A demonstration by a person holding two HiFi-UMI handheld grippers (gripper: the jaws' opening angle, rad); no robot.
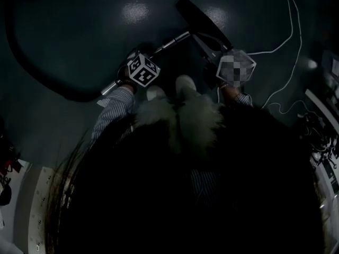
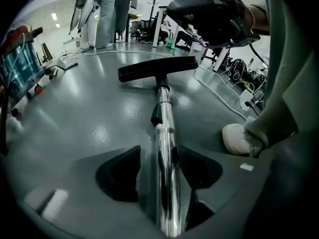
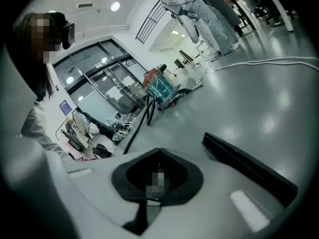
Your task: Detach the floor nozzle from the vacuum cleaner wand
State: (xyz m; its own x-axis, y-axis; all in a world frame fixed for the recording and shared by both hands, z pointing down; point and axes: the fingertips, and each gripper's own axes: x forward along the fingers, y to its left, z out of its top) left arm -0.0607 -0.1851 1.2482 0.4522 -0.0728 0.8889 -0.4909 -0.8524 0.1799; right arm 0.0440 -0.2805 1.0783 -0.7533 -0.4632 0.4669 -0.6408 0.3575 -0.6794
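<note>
The chrome wand [image 2: 164, 133] lies on the grey floor and runs away from me to the black floor nozzle [image 2: 157, 68], still joined to it at a black collar. My left gripper [image 2: 159, 156] straddles the wand; its dark pads [image 2: 119, 176] stand on either side, and a gap shows at the left one, so the jaws are open. In the head view the left gripper [image 1: 142, 70] sits over the wand [image 1: 169, 44], and the nozzle [image 1: 204, 21] lies beyond. My right gripper [image 3: 158, 158] is shut and empty, hovering next to the nozzle [image 3: 249, 171].
A black hose [image 1: 32, 67] curves across the floor at left. White cables [image 1: 290, 36] trail at right. The person's white shoes [image 1: 183, 84] stand just behind the wand. A vacuum canister [image 3: 162, 88] and clutter sit by the glass wall.
</note>
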